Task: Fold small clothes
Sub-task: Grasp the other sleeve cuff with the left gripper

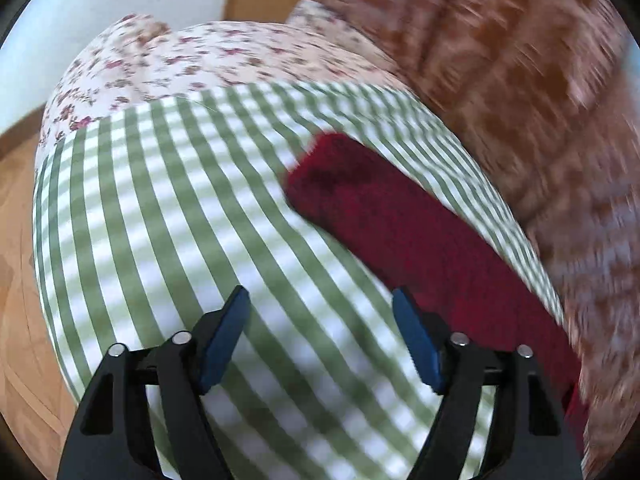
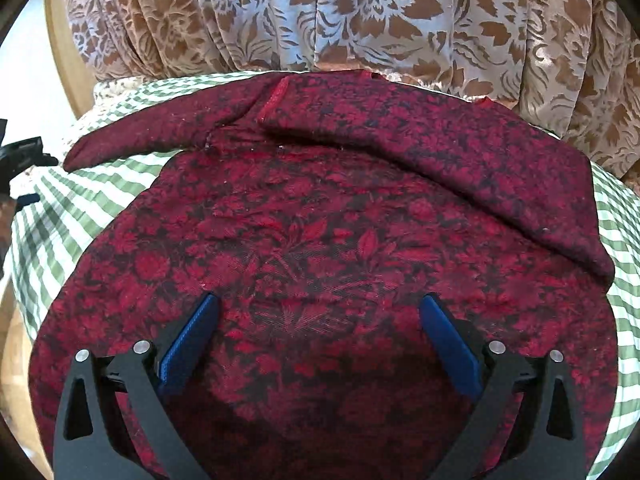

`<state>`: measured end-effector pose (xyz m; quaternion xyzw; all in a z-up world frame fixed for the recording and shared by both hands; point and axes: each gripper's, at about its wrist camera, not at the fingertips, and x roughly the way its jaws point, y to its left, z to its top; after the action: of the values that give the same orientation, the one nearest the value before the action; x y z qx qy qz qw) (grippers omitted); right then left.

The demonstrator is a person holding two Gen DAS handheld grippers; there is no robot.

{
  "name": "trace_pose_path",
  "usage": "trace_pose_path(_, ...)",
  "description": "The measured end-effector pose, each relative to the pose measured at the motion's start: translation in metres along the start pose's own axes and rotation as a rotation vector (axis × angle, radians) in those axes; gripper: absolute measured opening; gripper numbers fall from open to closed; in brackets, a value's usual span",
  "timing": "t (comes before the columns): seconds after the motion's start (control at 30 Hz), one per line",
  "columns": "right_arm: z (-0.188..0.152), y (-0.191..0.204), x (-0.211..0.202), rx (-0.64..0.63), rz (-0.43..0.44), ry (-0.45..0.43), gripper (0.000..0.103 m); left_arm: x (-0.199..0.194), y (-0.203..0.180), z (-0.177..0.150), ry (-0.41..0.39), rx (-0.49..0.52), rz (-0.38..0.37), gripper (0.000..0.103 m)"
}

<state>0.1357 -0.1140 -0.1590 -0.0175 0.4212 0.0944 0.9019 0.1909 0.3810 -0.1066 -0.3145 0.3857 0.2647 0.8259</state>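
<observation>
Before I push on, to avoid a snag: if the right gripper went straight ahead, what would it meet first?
Most likely the red floral garment itself: the open right gripper points across it toward the folded sleeve. Depth is unclear.

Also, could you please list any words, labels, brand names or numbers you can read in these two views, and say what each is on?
None: no readable text in either view.
The red garment shows only a floral print, no visible tag.
The green checked cloth and the patterned curtain carry patterns only.

Green checked cloth (image 1: 168, 208), floral sheet (image 1: 168, 60), perhaps curtain (image 2: 360, 12), brown-patterned.
</observation>
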Motion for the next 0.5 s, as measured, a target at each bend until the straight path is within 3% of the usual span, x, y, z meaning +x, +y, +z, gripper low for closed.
trace_pose_path(0.23,0.0,-0.003,0.007,0.01,0.011,-0.009,0.1,0.053,0.0,0.039,0.043,-0.057,0.024,0.058)
trace_pose_path(0.33,-0.001,-0.003,0.007,0.012,0.016,-0.015,0.1,0.075,-0.005,0.047,0.057,-0.04,0.076,0.047)
trace_pose_path(0.37,-0.001,-0.003,0.007,0.013,0.018,-0.017,0.1,0.077,-0.007,0.049,0.054,-0.025,0.084,0.024)
trace_pose_path(0.4,-0.001,-0.004,0.007,0.013,0.018,-0.018,0.1,0.079,-0.01,0.05,0.063,-0.011,0.076,0.017)
trace_pose_path(0.43,-0.001,-0.004,0.007,0.013,0.02,-0.019,0.1,0.077,-0.013,0.052,0.056,-0.005,0.076,0.01)
trace_pose_path(0.5,-0.002,-0.004,0.008,0.02,0.019,-0.024,0.1,0.056,-0.028,0.052,-0.003,0.051,0.039,0.01)
